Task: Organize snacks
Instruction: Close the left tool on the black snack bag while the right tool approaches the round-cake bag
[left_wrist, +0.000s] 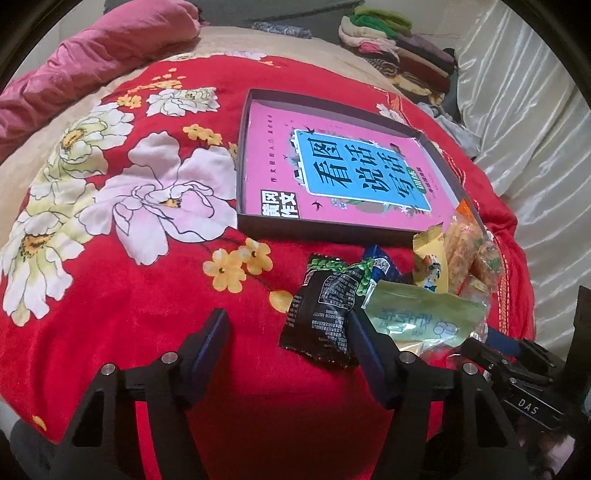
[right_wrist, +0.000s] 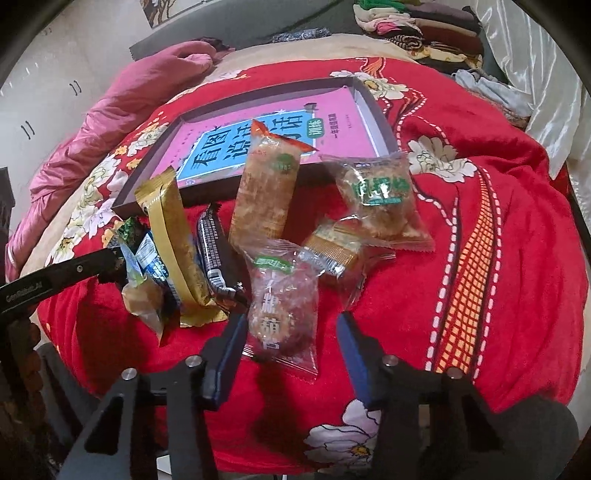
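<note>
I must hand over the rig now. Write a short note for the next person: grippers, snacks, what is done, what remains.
Left gripper: open, empty, beside the black snack packet, which overlaps its right finger.
Right gripper: open around the clear pastry packet; pads not pressing yet.
Snacks: all in a heap on the red blanket, in front of the dark shallow box; the orange-topped packet leans on its front rim.
Box holds only a pink book.
Done: no snack lies in the box yet.
Left: probably move every packet into the box.
</note>
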